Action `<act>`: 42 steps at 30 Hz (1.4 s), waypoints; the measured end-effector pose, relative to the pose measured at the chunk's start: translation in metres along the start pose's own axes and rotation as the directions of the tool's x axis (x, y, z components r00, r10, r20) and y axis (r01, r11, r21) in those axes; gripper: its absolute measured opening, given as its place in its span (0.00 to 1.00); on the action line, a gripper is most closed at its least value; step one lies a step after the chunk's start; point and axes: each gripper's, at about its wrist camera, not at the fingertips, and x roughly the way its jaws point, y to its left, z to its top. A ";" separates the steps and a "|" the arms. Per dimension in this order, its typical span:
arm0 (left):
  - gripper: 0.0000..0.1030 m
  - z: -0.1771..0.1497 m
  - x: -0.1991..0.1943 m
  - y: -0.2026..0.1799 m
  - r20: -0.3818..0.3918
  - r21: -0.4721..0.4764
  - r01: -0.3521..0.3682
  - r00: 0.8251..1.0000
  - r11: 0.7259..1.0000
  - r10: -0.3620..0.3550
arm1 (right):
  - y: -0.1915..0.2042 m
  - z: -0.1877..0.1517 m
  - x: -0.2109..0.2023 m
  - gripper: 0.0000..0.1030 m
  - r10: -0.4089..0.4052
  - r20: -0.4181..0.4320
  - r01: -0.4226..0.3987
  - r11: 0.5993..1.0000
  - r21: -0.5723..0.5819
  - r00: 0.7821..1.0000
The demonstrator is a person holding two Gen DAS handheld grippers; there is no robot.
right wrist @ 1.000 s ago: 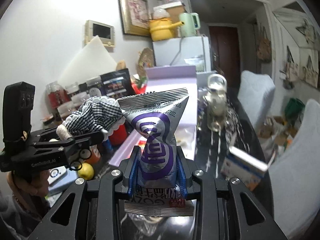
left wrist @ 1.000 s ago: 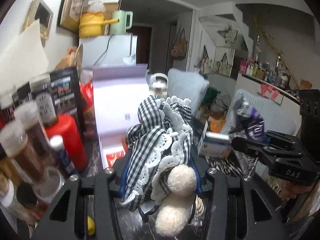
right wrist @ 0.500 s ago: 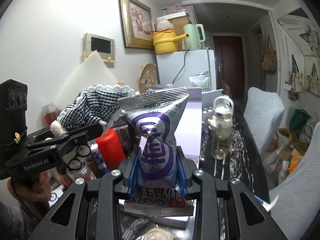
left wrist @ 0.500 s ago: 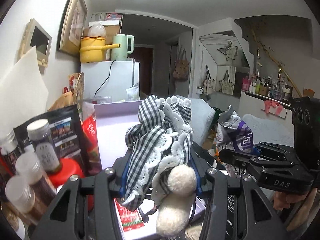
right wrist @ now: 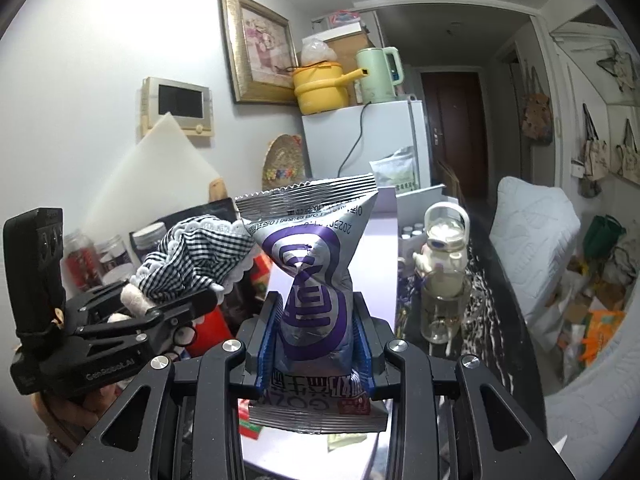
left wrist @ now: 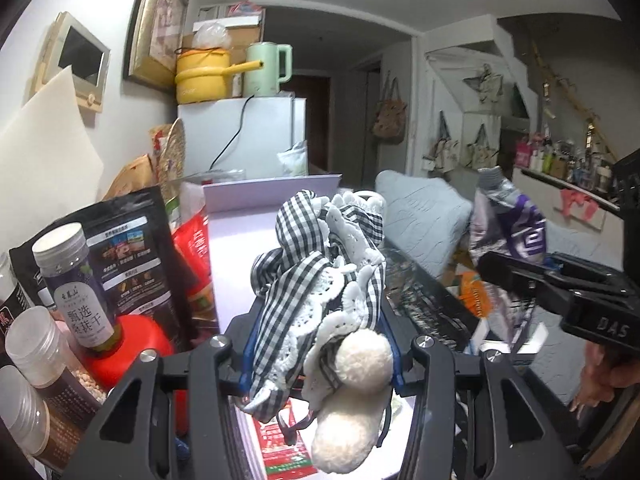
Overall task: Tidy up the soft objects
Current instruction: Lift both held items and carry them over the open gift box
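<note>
A black-and-white checked cloth [left wrist: 316, 276] with lace trim and white pompoms is bunched between the pads of my left gripper [left wrist: 320, 360], which is shut on it. My right gripper [right wrist: 316, 344] is shut on a silver and purple snack bag [right wrist: 312, 280], pinched at its waist and standing upright. Both are held in the air side by side above an open lavender box [left wrist: 248, 240]. In the right wrist view the left gripper [right wrist: 188, 304] and its cloth [right wrist: 196, 256] are at the left. The left wrist view has the right gripper [left wrist: 520, 276] and its bag [left wrist: 508, 224] at the right.
Jars [left wrist: 72, 280], a red container [left wrist: 132, 352] and a black pouch [left wrist: 132, 248] crowd the left side by the wall. A white fridge [left wrist: 240, 136] with a yellow pot and a green kettle stands behind. A bear-shaped bottle [right wrist: 444, 256] stands on the dark table; grey cushions [right wrist: 532, 232] lie right.
Both grippers have moved forward and a little up over the lavender box, keeping side by side. The cloth and the snack bag stay gripped as before.
</note>
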 end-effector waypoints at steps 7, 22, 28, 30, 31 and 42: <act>0.47 -0.009 0.027 -0.002 -0.041 0.016 -0.080 0.996 0.997 0.081 | -0.016 -0.006 0.020 0.32 -0.017 -0.055 0.017 1.000 0.010 0.998; 0.47 -0.032 0.083 0.010 -0.189 0.008 -0.149 0.971 0.989 0.147 | -0.032 -0.028 0.069 0.32 -0.010 -0.190 0.022 0.998 0.061 0.982; 0.47 -0.048 0.111 0.015 -0.271 0.021 -0.191 0.944 0.981 0.189 | -0.030 -0.037 0.087 0.32 -0.001 -0.244 0.017 0.998 0.063 0.970; 0.47 -0.054 0.119 0.017 -0.300 0.019 -0.196 0.934 0.980 0.192 | -0.030 -0.040 0.091 0.32 0.003 -0.259 0.015 0.998 0.064 0.966; 0.47 -0.057 0.123 0.018 -0.315 0.015 -0.196 0.930 0.981 0.190 | -0.030 -0.042 0.094 0.32 0.002 -0.267 0.016 0.998 0.066 0.964; 0.47 -0.075 0.145 0.015 -0.427 0.015 -0.175 0.889 0.984 0.165 | -0.041 -0.060 0.121 0.32 0.012 -0.344 0.030 0.993 0.116 0.939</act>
